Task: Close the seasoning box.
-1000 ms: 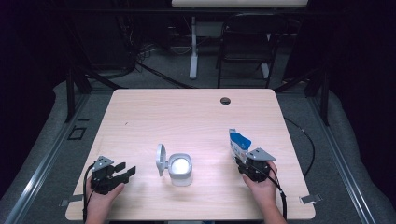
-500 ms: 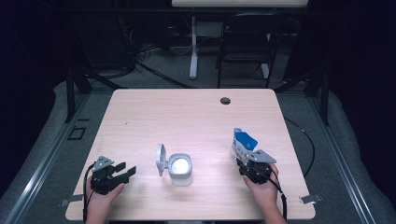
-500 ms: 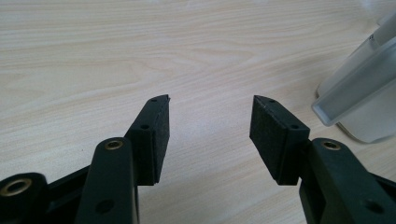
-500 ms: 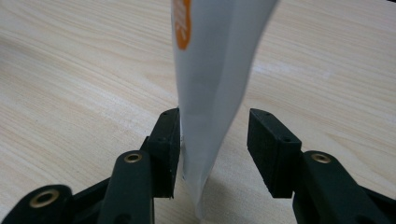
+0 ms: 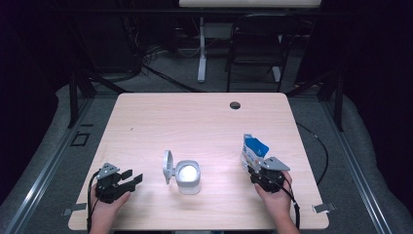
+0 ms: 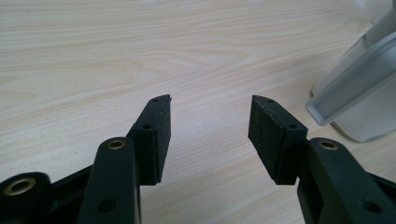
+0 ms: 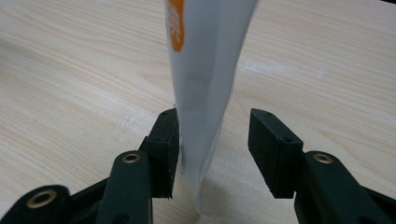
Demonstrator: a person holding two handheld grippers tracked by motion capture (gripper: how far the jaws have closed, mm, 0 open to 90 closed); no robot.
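Two hand-held grippers low at the near edge of a pale wood-grain table (image 5: 195, 122), a pouch between one pair of jaws.

Stood upright between the spread jaws of the right gripper (image 7: 212, 140): a white-and-blue flat foil pouch (image 5: 253, 152) with an orange mark, just against the left pad (image 7: 168, 140), clear of the other, near the table's right side. Rested at near left with jaws wide apart over bare wood: the left gripper (image 6: 210, 133). Sat mid-table between them: a small white square plastic container (image 5: 187, 176) with its hinged lid flipped up.
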